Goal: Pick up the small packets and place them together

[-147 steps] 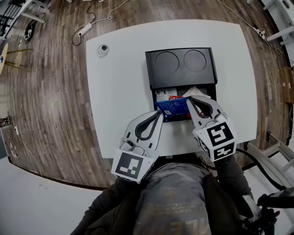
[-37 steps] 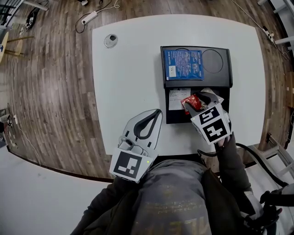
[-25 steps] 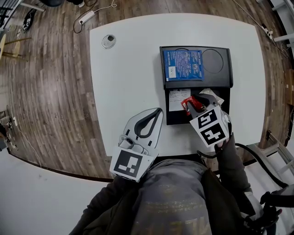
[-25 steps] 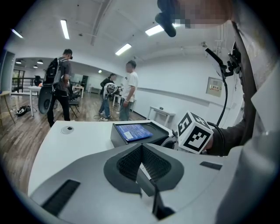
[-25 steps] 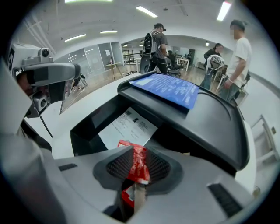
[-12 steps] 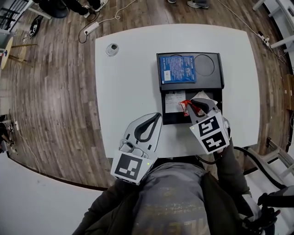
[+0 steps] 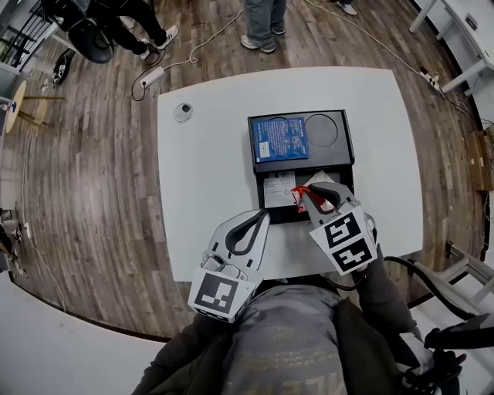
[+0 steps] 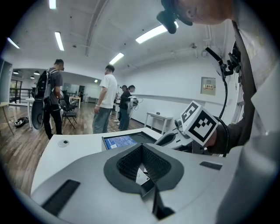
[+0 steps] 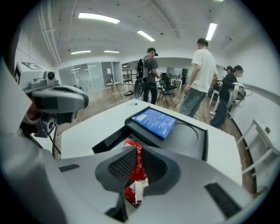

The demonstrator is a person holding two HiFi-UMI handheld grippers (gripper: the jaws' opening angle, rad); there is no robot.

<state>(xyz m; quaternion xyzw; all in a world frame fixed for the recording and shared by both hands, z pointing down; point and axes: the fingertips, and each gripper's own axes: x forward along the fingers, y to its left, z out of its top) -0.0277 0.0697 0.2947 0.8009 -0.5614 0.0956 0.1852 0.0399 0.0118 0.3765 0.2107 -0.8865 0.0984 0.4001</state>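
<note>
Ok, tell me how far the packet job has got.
Done: blue packet lies on the tray's top. In hand: the right gripper has just closed its jaws on the red packet, held over the compartment. To do: white packets in the compartment; left gripper shut, empty.

The floor (image 7: 93,177) is dark wood plank. A white table (image 7: 201,177) stands at centre. A power strip (image 7: 152,75) with its cable lies on the floor at 11 o'clock. A white bench (image 7: 455,23) stands at 1 o'clock and a small round table (image 7: 15,96) at 10 o'clock. The walls (image 8: 175,92) are white. Strip lights (image 9: 98,17) run along the ceiling. Glass partitions (image 9: 94,72) close the far end.
</note>
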